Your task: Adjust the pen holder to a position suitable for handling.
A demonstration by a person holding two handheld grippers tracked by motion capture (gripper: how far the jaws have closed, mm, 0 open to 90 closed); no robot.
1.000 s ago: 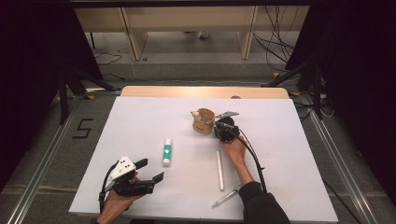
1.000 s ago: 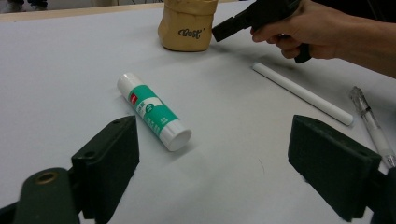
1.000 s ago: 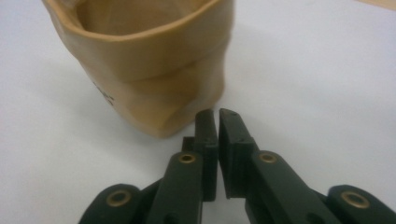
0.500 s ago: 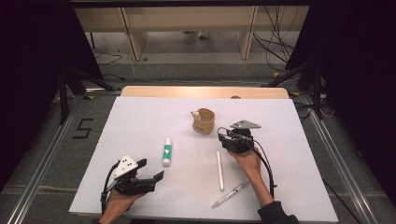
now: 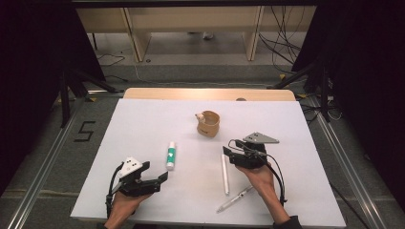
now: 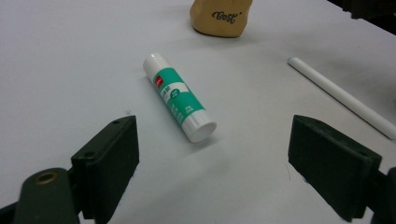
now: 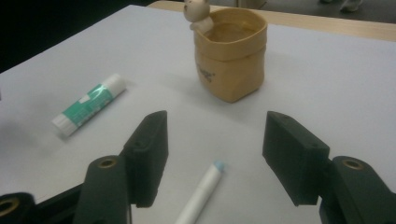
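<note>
White pen (image 5: 224, 173) lies flat on the white table (image 5: 143, 124), near the front edge and right of centre, its length running roughly from front to back. In the right gripper view its pale blue tip (image 7: 217, 165) sits on the table between the two black jaws. The right gripper (image 5: 228, 155) hovers just beside the far end of this pen, held by a hand (image 5: 260, 177) reaching in from the front edge; its jaws stand wide apart and grip nothing.

A tan paper-look cup (image 5: 208, 123) with a small bear figure on its rim stands upright beyond the right gripper, towards the middle of the table. A green and white glue stick (image 5: 170, 155) lies on its side left of the pen, well apart from it. A second, clear pen (image 5: 234, 199) lies slanted close to the front edge, just right of the white one.

The left gripper (image 5: 160, 174) rests near the front left corner, jaws spread apart and empty. In the left gripper view the glue stick (image 6: 179, 95) lies ahead of the jaws, between them, untouched.
</note>
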